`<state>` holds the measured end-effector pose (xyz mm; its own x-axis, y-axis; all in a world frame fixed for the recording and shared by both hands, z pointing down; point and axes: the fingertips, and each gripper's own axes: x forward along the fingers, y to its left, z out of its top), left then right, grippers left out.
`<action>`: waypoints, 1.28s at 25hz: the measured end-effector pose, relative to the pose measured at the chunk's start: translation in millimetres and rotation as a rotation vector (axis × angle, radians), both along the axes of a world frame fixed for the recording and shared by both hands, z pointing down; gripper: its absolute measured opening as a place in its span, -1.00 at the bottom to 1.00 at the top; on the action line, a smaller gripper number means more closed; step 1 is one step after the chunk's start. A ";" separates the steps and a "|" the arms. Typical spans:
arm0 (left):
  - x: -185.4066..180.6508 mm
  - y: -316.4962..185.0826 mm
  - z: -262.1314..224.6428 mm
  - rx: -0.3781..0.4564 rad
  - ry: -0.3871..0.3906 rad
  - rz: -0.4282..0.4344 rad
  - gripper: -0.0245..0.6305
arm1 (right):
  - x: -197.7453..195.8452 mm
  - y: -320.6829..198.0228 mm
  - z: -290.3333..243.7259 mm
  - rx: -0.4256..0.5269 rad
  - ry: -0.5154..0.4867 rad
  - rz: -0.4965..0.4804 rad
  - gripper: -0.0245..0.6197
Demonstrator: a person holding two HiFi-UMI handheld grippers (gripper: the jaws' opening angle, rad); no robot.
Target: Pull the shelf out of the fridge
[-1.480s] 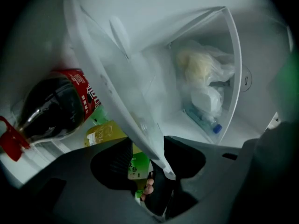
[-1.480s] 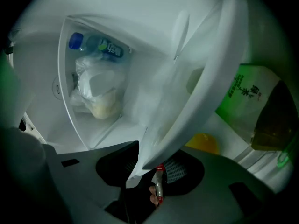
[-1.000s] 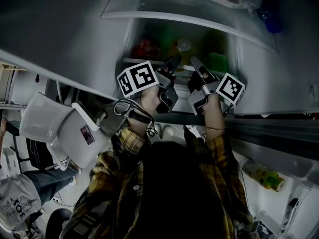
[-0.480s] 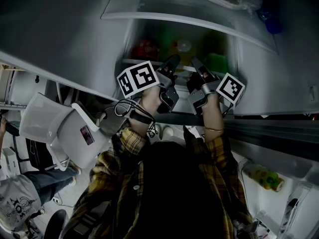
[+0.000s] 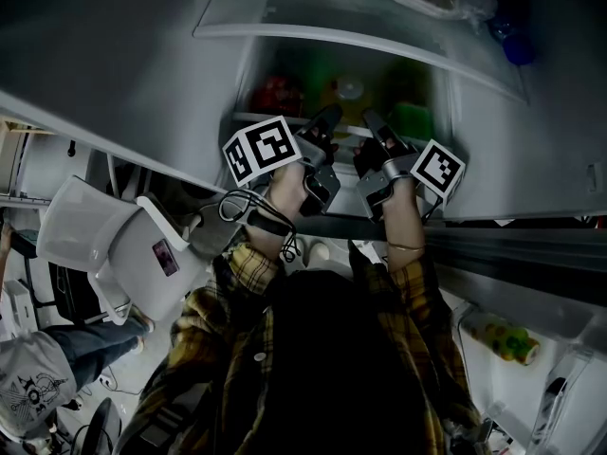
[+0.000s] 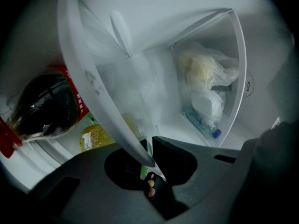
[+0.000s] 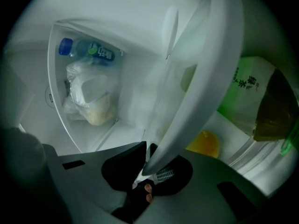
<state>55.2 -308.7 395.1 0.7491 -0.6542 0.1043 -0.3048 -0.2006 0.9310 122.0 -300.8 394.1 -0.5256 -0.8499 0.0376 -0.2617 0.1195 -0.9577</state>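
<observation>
The fridge shelf (image 5: 347, 130) is a white-rimmed clear panel inside the open fridge, loaded with food. My left gripper (image 5: 323, 125) and right gripper (image 5: 376, 129) reach in side by side at its front edge. In the left gripper view the white rim (image 6: 93, 92) runs down into my left gripper (image 6: 150, 156), whose jaws are closing with the rim pinched between them. In the right gripper view the rim (image 7: 205, 87) likewise ends between the closing jaws of my right gripper (image 7: 147, 158). Both fingers' pads are hidden behind the rim.
On the shelf stand a dark sauce bottle (image 6: 42, 106), a yellow bottle (image 6: 96, 136), a green packet (image 7: 247, 97) and a yellow item (image 7: 203, 143). A compartment above holds bagged food (image 7: 91, 97) and a water bottle (image 7: 86, 50). A white chair (image 5: 104, 245) stands at the left.
Both grippers' jaws have narrowed onto the shelf's front rim. The hands have barely moved.
</observation>
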 end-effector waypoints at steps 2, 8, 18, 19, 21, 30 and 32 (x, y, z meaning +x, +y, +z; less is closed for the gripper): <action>0.1 0.1 0.3 -0.001 -0.004 0.000 -0.77 | 0.2 0.2 0.6 -0.002 0.001 0.000 -0.78; -0.3 3.5 -0.5 0.001 -0.005 0.004 -0.77 | -0.3 3.8 -0.5 -0.002 0.005 0.002 -0.78; -2.3 14.9 -1.2 0.005 0.006 0.004 -0.77 | -1.8 15.0 -0.8 0.001 0.005 0.006 -0.78; -2.6 16.1 -1.3 0.007 0.007 0.003 -0.77 | -2.2 16.4 -0.6 -0.001 0.003 0.008 -0.78; -3.4 18.8 -1.4 0.008 0.008 0.002 -0.77 | -3.4 19.6 0.3 -0.010 0.001 0.008 -0.78; -3.7 34.7 0.2 0.006 0.011 0.002 -0.77 | -4.2 34.6 -0.4 0.008 0.013 -0.003 -0.78; -3.4 38.4 0.6 0.006 0.010 0.003 -0.77 | -4.3 38.1 -0.4 0.011 0.013 -0.006 -0.78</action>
